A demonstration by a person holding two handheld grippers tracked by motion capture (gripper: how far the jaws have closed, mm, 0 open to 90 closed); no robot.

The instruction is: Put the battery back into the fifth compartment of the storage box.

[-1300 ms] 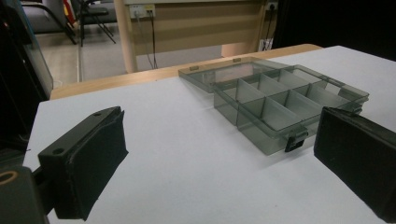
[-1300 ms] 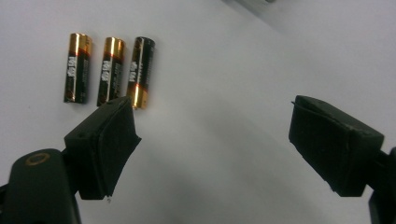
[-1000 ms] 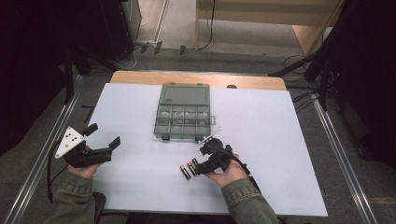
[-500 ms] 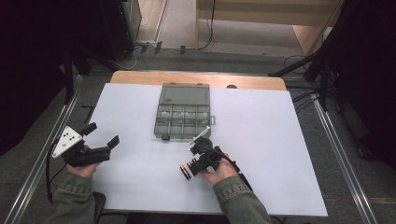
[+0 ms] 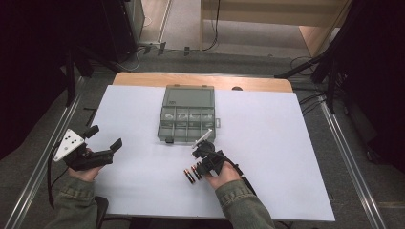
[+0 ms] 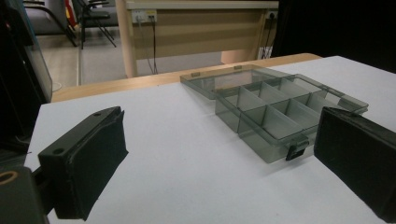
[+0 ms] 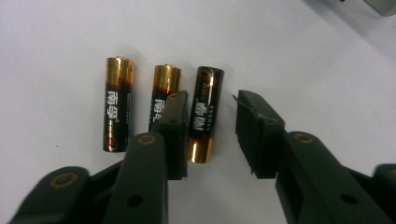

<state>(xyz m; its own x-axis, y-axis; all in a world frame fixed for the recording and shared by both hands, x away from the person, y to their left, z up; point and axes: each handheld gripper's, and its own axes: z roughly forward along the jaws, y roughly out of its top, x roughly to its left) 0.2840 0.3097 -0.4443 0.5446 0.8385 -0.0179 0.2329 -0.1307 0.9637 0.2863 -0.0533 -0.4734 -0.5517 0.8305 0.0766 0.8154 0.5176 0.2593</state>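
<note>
**Around the work surface**

The desk (image 5: 286, 157) has a white top, with a bare wooden strip (image 5: 143, 79) along its far edge. A metal rail (image 5: 351, 167) runs down the grey floor (image 5: 181, 28) on either side of it. Beyond the desk stands a light wooden cabinet (image 5: 267, 12), and a dark cable (image 5: 217, 28) hangs in front of it. The left gripper view shows a wall socket (image 6: 142, 16) on that cabinet and a chair (image 6: 93, 18) farther back.

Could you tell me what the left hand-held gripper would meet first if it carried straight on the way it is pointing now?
Probably the open clear organizer box. The left hand-held gripper looks across bare white table with its jaws wide apart, and the box's near corner with the black latch lies ahead, somewhat to the right; depth is hard to judge.
</note>
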